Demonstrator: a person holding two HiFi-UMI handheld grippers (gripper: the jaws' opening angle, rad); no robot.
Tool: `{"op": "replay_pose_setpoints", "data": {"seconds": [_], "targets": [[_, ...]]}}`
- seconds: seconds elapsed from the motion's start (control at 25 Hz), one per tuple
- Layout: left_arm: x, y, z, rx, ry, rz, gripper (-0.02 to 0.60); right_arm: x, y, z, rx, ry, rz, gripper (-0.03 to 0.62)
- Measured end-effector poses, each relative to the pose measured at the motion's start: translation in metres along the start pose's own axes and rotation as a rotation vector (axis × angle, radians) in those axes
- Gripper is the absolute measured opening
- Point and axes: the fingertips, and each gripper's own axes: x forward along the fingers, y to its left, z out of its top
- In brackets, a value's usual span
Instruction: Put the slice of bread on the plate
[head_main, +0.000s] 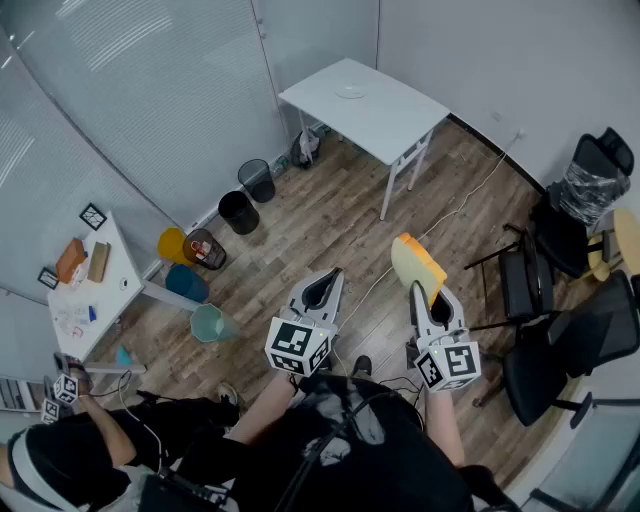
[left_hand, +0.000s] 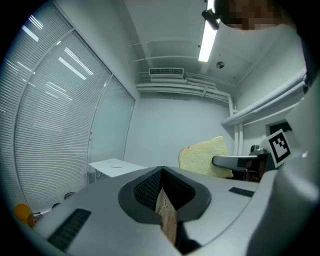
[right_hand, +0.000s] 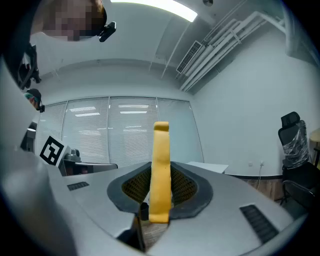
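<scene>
The bread (right_hand: 160, 170) is pale yellow with a deeper orange-yellow crust. The left claw (head_main: 320, 285) and right claw (head_main: 428, 295) are light grey with black ribbed inner pads, and their marker cubes (head_main: 296, 347) carry black-and-white square patterns. The table (head_main: 390, 115) and plate (head_main: 350, 92) are white, the floor (head_main: 340, 220) is brown wood plank, the chairs (head_main: 560, 350) are black, and the bins (head_main: 238, 212) are black, yellow and teal.

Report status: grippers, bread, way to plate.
Right gripper shut on slice of bread, edge up. Left gripper shut, empty. Plate on far white table; nothing seen in the way.
</scene>
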Motion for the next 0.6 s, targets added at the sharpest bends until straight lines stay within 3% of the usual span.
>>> {"op": "replay_pose_setpoints", "data": {"seconds": [0.32, 0.6], "targets": [[0.002, -0.007, -0.004, -0.007, 0.004, -0.003, 0.008, 0.001, -0.003, -0.004, -0.013, 0.027, 0.013, 0.092], [0.01, -0.016, -0.013, -0.012, 0.03, -0.018, 0.008, -0.004, -0.008, -0.015, 0.041, 0.055, 0.028, 0.092]]}}
